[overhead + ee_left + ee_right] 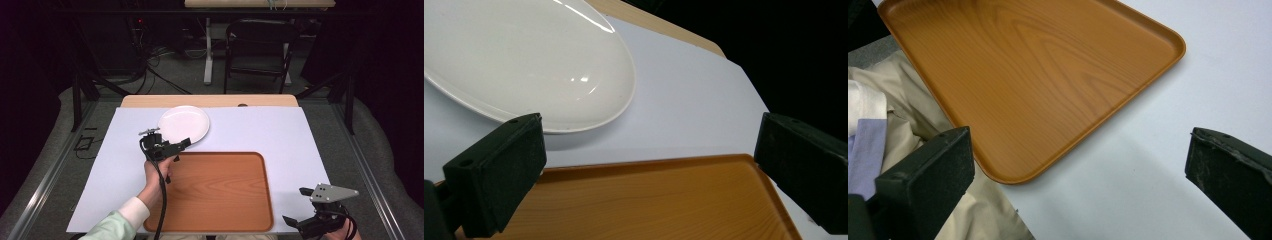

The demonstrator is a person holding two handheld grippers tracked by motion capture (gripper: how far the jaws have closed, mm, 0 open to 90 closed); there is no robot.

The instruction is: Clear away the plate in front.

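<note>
White table sheet [260,132] bears glossy oval plate [183,123].

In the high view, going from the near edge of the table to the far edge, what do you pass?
Right gripper at the near right corner → wooden tray → left gripper by the tray's far left corner → white plate.
</note>
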